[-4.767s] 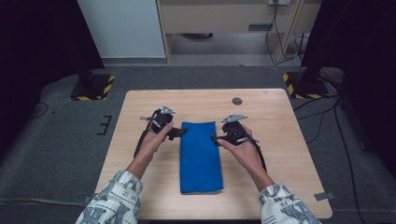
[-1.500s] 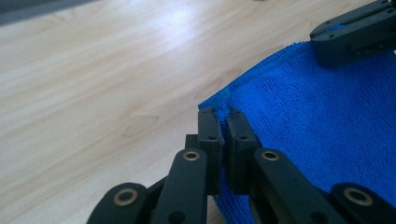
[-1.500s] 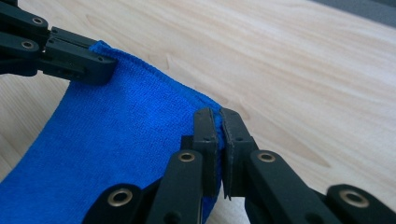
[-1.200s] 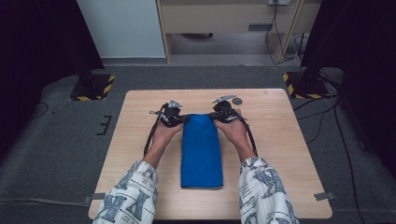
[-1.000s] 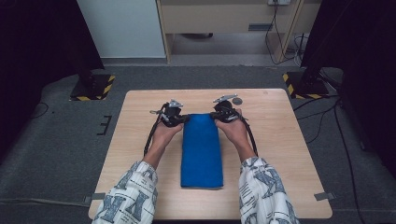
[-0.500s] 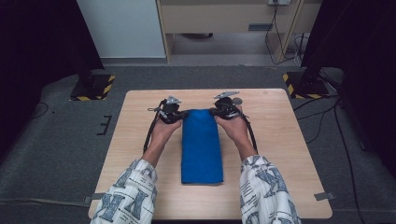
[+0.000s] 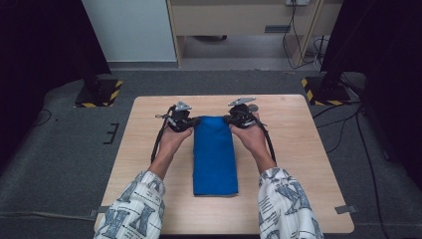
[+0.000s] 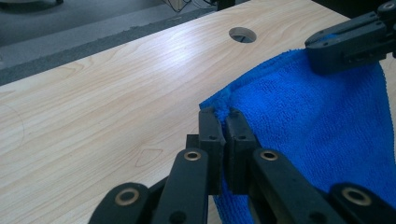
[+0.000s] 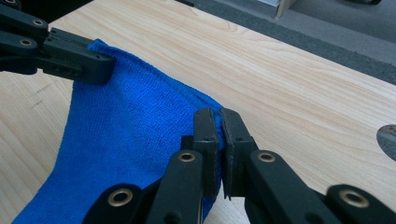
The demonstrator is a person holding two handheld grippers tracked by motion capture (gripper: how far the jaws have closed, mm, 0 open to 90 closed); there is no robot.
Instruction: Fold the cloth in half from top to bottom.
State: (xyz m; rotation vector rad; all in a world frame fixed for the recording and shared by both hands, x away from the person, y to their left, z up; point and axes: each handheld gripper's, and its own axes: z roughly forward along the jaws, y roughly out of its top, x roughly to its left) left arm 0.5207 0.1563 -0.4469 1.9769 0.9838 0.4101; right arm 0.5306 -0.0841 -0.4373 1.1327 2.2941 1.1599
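A folded blue cloth [image 7: 214, 154] lies lengthwise on the middle of the wooden table [image 7: 308, 164]. My left gripper [image 7: 191, 121] is shut on the cloth's far left corner, and my right gripper [image 7: 230, 119] is shut on its far right corner. In the left gripper view the jaws pinch the terry edge of the cloth [image 8: 317, 121] at the left gripper [image 8: 223, 116], with the other gripper's jaws [image 8: 348, 44] clamped on the opposite corner. From the right gripper view, the right gripper [image 9: 215, 116] nips the cloth [image 9: 116, 135] the same way, the far end raised slightly.
A round cable hole [image 7: 253, 107] sits in the table just behind my right gripper, also seen as the hole [image 8: 242, 34]. Black stands with yellow-black striped bases [image 7: 97, 92] flank the table on the floor. A cabinet [image 7: 244, 20] stands beyond.
Since 4.8 s ago both grippers moved from the cloth's sides to its far corners and shut on them. Over the last second they have barely shifted.
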